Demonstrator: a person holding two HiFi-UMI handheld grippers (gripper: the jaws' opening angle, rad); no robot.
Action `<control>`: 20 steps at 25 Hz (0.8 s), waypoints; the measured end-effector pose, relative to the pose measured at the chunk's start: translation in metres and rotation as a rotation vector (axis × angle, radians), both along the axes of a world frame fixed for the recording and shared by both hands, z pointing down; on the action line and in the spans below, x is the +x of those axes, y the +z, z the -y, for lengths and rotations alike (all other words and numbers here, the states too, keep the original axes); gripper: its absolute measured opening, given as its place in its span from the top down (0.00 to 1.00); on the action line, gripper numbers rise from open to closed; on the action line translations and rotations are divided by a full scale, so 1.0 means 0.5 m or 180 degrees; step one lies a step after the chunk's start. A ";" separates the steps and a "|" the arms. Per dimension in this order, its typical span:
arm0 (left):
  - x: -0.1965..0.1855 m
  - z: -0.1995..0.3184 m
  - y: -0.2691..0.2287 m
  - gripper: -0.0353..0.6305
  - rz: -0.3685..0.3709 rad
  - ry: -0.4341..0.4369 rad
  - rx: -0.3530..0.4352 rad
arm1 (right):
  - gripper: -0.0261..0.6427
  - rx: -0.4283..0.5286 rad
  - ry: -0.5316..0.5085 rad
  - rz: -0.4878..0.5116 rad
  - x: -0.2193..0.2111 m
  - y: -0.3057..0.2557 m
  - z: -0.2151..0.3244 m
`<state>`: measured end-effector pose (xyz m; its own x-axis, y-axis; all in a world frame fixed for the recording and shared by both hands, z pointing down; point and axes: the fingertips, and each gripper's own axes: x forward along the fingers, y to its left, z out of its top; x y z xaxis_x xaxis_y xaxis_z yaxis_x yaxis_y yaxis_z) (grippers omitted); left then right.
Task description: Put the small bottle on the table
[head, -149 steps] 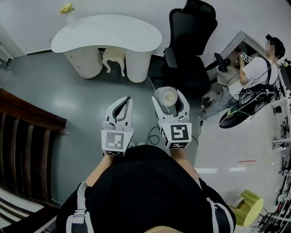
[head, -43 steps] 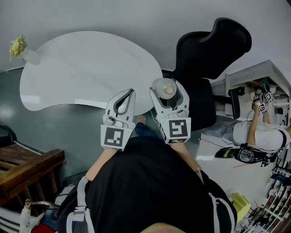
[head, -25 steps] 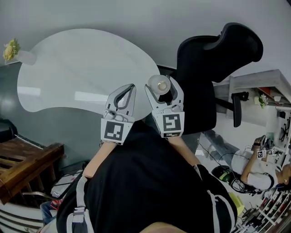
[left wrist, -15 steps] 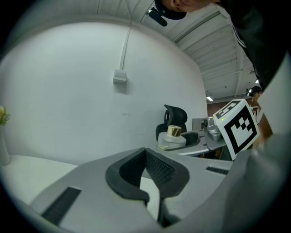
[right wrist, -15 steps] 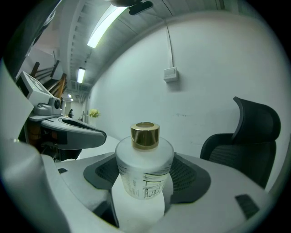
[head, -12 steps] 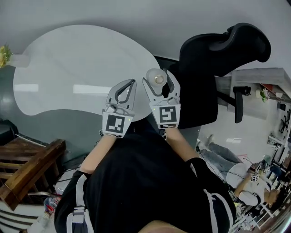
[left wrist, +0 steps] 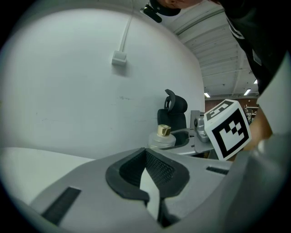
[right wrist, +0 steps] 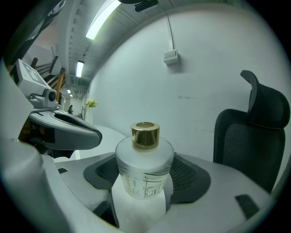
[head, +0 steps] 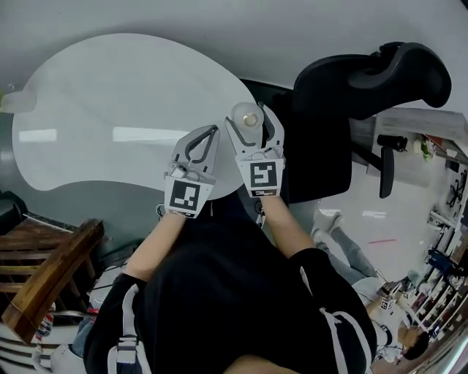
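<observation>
Closest to the head camera, at the bottom of the frame, is the person's black top [head: 241, 307], with both bare forearms reaching up toward the middle of the picture. Just beyond them the left hand-held gripper [head: 213, 131] is clenched with nothing in it: its dark pads meet at the tips and leave only a narrow loop between them. Beside it, slightly further right and higher in the frame, the right hand-held gripper [head: 248, 115] is grasping the small bottle [right wrist: 144, 168], a frosted round one with a gold cap [right wrist: 145, 135], which stands upright between the two textured pads. From above, the bottle sits in the jaws at the right-hand edge of the white curved surface [head: 110, 109], which fills the upper left of the frame; whether its base touches that surface cannot be told. Dark wooden furniture [head: 44, 270] shows at the lower left. Beyond the right hand-held gripper, at the upper right, stands a black office chair [head: 351, 109] with a headrest, and behind everything runs a plain pale wall [head: 219, 22].
</observation>
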<state>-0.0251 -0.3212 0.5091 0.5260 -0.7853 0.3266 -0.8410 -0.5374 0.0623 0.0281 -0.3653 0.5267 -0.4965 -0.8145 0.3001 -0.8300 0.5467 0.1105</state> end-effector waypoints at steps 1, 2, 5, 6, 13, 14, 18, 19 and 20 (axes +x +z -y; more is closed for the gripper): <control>0.005 0.009 0.010 0.94 0.0014 0.0003 -0.0024 | 0.44 -0.0008 -0.0006 0.0000 0.005 0.010 0.008; 0.007 0.016 0.017 0.94 0.0029 0.0008 -0.0039 | 0.44 -0.0012 -0.0013 -0.0008 0.006 0.018 0.015; -0.009 0.021 0.026 0.94 0.0055 0.0025 -0.0032 | 0.44 -0.0036 -0.0025 -0.0038 -0.013 0.032 0.017; -0.017 0.020 0.029 0.94 0.0056 0.0026 -0.0033 | 0.44 -0.0052 -0.0022 -0.0040 -0.021 0.037 0.016; -0.023 0.048 0.064 0.94 0.0056 -0.0017 -0.0117 | 0.44 -0.0195 -0.0043 -0.0067 -0.027 0.099 0.044; -0.032 0.044 0.062 0.94 0.0060 -0.0016 -0.0115 | 0.44 -0.0209 -0.0054 -0.0082 -0.038 0.100 0.041; -0.049 0.042 0.066 0.94 0.0067 -0.0015 -0.0143 | 0.44 -0.0286 -0.0066 -0.0113 -0.060 0.116 0.042; -0.049 0.044 0.069 0.94 0.0070 -0.0013 -0.0155 | 0.44 -0.0304 -0.0065 -0.0113 -0.060 0.122 0.046; -0.046 0.047 0.073 0.94 0.0073 -0.0011 -0.0167 | 0.44 -0.0324 -0.0064 -0.0112 -0.059 0.128 0.050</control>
